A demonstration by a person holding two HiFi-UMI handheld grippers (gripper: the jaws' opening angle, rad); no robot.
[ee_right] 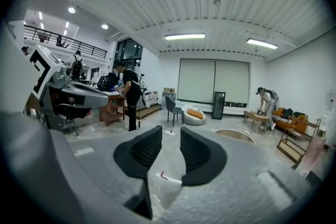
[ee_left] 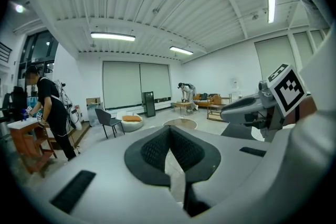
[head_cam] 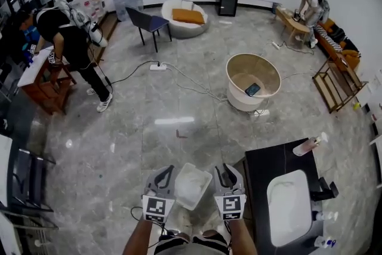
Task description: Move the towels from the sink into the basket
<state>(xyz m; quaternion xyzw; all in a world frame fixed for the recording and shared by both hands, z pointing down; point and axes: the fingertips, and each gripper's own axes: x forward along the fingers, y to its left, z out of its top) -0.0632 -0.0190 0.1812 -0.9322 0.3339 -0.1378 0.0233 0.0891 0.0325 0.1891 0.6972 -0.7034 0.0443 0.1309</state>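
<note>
The 2 grippers flank the basket [head_cam: 192, 185], both empty: left gripper [head_cam: 168, 170] jaws together, right gripper [head_cam: 225, 169] slightly parted. No towel shows in the sink [head_cam: 289, 206] (basket contents unclear), so check both before stopping.

Marble floor [head_cam: 149, 140] with round tub [head_cam: 233, 70], white basket [head_cam: 202, 176], sink cabinet [head_cam: 262, 167].

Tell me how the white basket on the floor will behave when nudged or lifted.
The white basket looks like thin, pale plastic, so it is probably light and its walls may flex in a grip. The floor is glossy stone, so a nudge would likely slide it rather than tip it, as it sits low and wide.
</note>
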